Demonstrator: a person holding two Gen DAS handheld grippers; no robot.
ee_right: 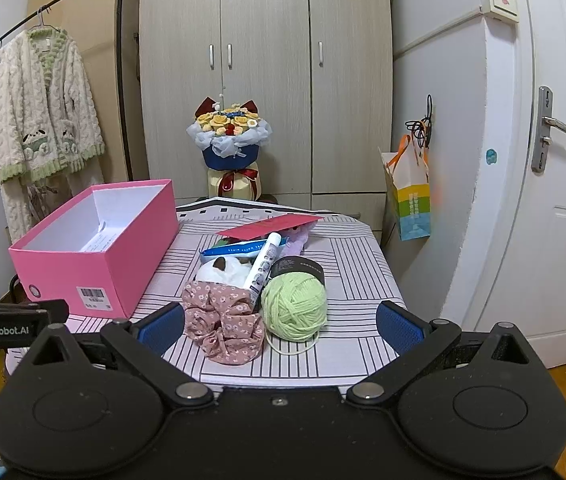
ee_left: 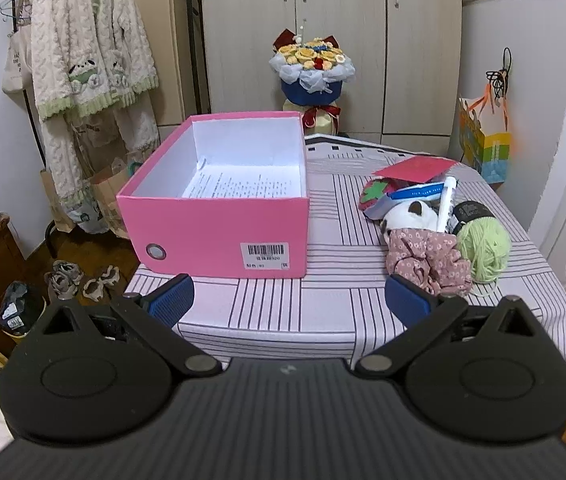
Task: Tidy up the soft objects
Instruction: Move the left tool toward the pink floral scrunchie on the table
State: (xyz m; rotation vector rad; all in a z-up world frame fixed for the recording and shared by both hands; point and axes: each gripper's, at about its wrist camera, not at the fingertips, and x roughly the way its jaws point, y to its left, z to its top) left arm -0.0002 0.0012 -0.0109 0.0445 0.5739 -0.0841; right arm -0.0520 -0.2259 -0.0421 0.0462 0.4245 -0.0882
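Bedroom w/ a beige wardrobe [ee_right: 267, 76] at the far wall; a table under a striped cloth [ee_right: 359, 280] sits in front. Pink box [ee_left: 219, 216] stands open on the left of the table, a printed sheet lying inside. Pile on the right: floral scrunchie [ee_right: 223, 320] nearest, green yarn ball [ee_right: 294, 304] touching its right side, white plush [ee_right: 225, 269] just behind, white tube [ee_right: 264, 262] leaning over them, red card [ee_right: 271, 226] at the far end. Left gripper [ee_left: 289, 300] hovers at the near edge in front of the box, jaws spread, nothing btwn. Right gripper [ee_right: 281, 326] also spread, scrunchie & yarn lying btwn its fingers, not pinched.
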